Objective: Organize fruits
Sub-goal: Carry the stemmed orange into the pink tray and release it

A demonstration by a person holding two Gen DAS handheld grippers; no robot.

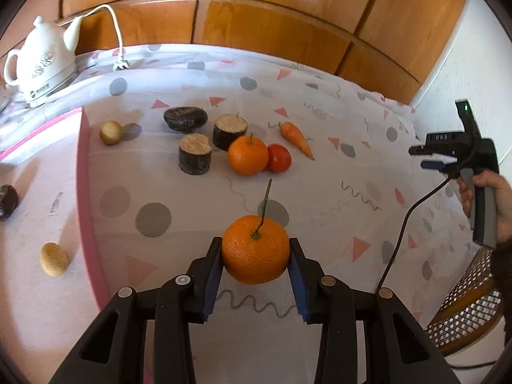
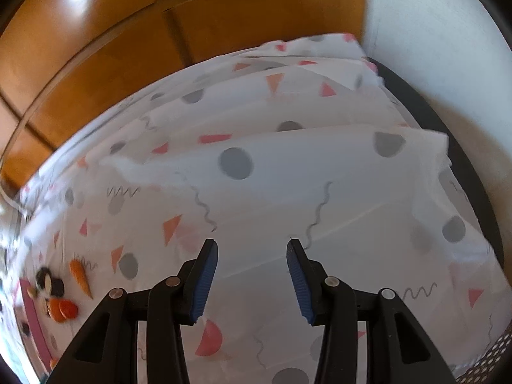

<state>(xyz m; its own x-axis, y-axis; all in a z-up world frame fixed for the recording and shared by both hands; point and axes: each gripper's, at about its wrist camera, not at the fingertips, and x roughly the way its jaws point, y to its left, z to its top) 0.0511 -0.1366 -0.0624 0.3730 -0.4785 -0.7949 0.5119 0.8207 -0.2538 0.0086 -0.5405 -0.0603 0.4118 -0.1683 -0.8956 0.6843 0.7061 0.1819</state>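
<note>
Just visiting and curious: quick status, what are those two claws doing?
Left gripper shut on stemmed orange, clear of the cloth. Right gripper open, empty, off to the side. Second orange waits beside tomato. Nothing blocking.

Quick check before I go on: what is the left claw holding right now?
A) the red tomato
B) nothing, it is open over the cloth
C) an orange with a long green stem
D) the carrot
C: in the left wrist view the left claw has its blue pads pressed on both sides of the stemmed orange, while the carrot and the tomato lie farther off on the cloth.
</note>
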